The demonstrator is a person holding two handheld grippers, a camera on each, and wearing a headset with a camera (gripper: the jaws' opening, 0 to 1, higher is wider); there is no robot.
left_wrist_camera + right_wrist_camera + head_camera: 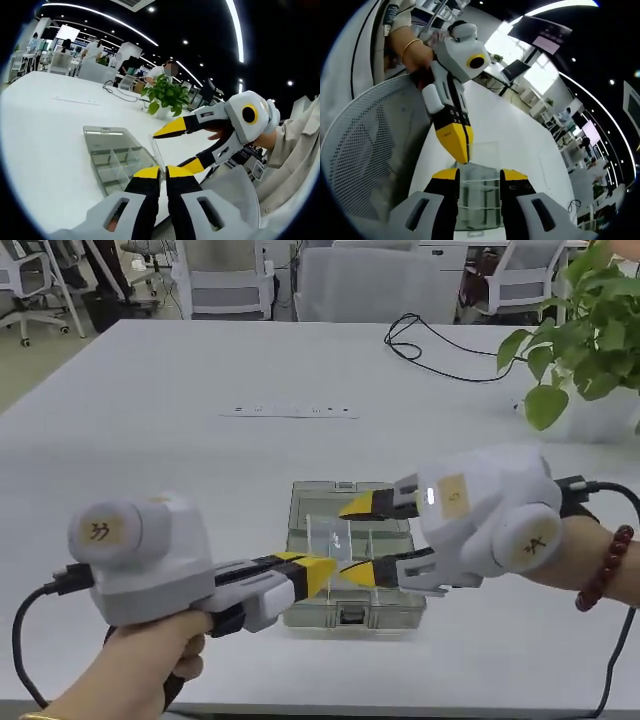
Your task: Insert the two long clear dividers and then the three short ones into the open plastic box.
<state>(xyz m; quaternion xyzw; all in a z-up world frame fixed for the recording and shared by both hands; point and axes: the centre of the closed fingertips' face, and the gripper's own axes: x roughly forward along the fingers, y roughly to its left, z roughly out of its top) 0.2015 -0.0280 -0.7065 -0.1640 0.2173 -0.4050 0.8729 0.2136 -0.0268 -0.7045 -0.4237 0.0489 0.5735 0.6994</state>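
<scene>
The person is holding both tools low over the open plastic box (pixel 350 615), which is sitting on the white worktop (pixel 200 440) right in front of them. The left gripper (pixel 326 575) is pinching one edge of a clear divider (pixel 488 152), with its fingers (pixel 148 174) pressed together on it. The pane is standing upright just above the box's compartments. Some partitions are already sitting in the box, so I'm guessing this is one of the short ones, though I can't be sure.

The right gripper (pixel 350 538) is reaching in from the opposite side, with its fingers (pixel 446 176) spread wide and holding nothing. What matters is how they are lining up. In the right gripper view the pane is facing them broadside, in the gap between the two tips and narrower than it. I can't tell if either tip is touching it. The left gripper is carrying the piece, while the right seems to be positioning itself to steady its free end as it goes down into its slots.
</scene>
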